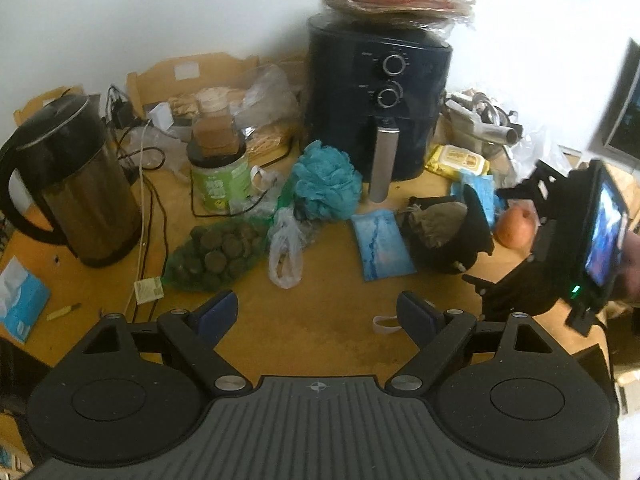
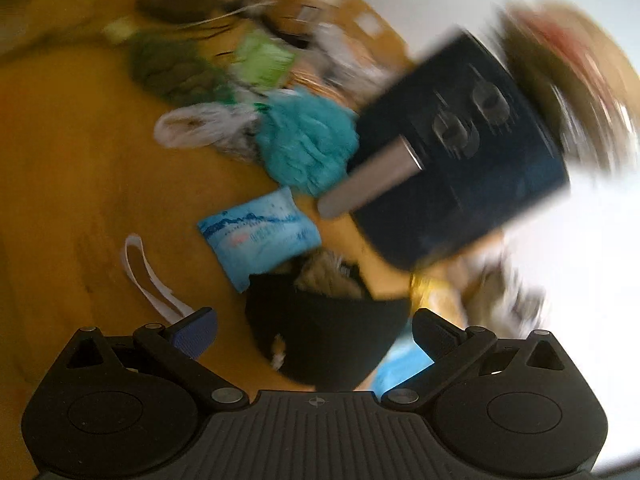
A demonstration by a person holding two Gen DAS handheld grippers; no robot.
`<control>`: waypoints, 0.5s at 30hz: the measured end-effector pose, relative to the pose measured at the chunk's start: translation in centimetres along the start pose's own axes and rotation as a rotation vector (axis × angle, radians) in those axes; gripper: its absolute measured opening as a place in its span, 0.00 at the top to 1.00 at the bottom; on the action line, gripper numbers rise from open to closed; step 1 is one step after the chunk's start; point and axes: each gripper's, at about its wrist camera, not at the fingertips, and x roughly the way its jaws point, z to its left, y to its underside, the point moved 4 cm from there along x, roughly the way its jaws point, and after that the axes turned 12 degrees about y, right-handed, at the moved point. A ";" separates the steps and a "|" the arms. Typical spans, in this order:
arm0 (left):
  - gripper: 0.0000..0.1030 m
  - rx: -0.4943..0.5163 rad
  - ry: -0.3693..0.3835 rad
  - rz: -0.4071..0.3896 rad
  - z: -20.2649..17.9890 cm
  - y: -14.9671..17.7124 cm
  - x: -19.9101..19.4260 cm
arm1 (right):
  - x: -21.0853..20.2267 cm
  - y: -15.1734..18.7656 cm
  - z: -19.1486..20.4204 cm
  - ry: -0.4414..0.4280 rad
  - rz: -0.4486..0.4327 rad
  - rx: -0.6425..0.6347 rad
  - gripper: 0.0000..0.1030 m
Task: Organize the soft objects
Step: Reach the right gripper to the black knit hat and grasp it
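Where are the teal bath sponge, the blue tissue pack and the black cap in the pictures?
teal bath sponge (image 1: 325, 181): left wrist view, middle of its ruffled mesh.
blue tissue pack (image 1: 382, 245): left wrist view, centre of its printed face.
black cap (image 2: 326, 336): right wrist view, its dark outer cloth.

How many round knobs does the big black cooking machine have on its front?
2. On the air fryer, the upper knob sits just below the top edge, and the lower knob is right under it, above the silver handle. None appear hidden.
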 end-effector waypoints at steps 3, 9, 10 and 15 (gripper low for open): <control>0.15 -0.026 -0.006 -0.001 0.5 0.5 -0.3 | 0.9 -0.6 2.0 0.021 -0.039 -0.182 0.00; 0.15 -0.070 0.004 -0.006 1.6 1.3 -0.8 | 3.8 -0.3 5.5 0.074 -0.053 -0.505 0.08; 0.15 -0.074 0.002 -0.007 1.8 1.4 -0.9 | 4.3 0.0 6.1 0.089 -0.040 -0.568 0.09; 0.15 -0.092 0.002 -0.017 2.4 1.6 -1.3 | 5.9 0.8 6.4 0.125 0.023 -0.623 0.51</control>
